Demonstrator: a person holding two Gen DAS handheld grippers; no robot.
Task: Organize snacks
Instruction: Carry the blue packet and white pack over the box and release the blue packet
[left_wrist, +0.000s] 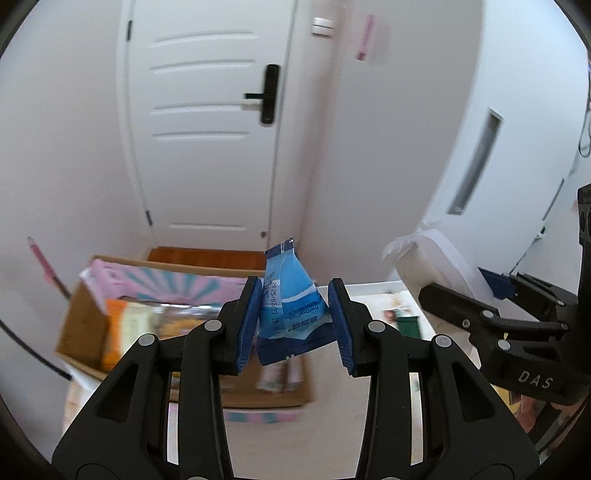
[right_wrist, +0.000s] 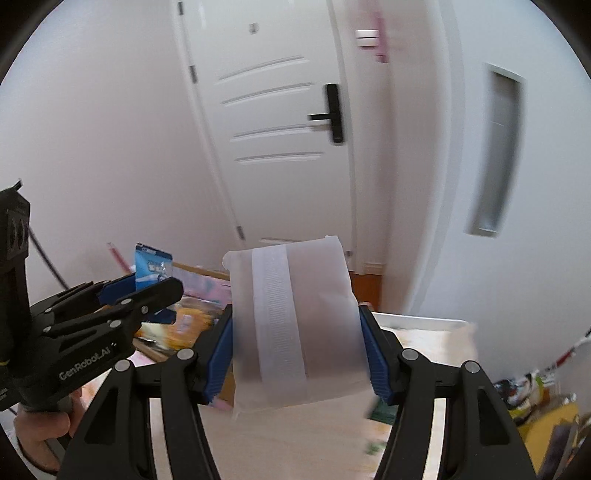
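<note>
Both my grippers hang raised above the table (left_wrist: 369, 398), each with a snack in its jaws, facing a closed white door (left_wrist: 207, 122). My left gripper (left_wrist: 295, 325) has a crumpled blue packet (left_wrist: 286, 314) between its blue pads (left_wrist: 247, 325); the jaws stand narrowly apart, the left pad pressed against the packet and the right pad touching its lower corner, and the packet's upper end sticks up past the fingertips, tilted a little to the left. Below and beyond the packet lies an open cardboard box (left_wrist: 79, 325) holding pink and orange wrappers, too blurred to read. My right gripper (right_wrist: 297, 343) has its jaws held wide, closed on a pale translucent pouch (right_wrist: 295, 325) with a white seam strip running down its face; the pouch fills the whole gap between the pads and rises above them, leaning left. In the right wrist view the left gripper (right_wrist: 147, 291) shows to the left of the pouch, the blue packet (right_wrist: 152, 266) upright in it, with the person's hand (right_wrist: 40, 424) around its handle. In the left wrist view the right gripper (left_wrist: 476, 291) and its pouch (left_wrist: 432, 266) sit to the right of the packet. A white tray (right_wrist: 424, 323) stands just behind the pouch.
</note>
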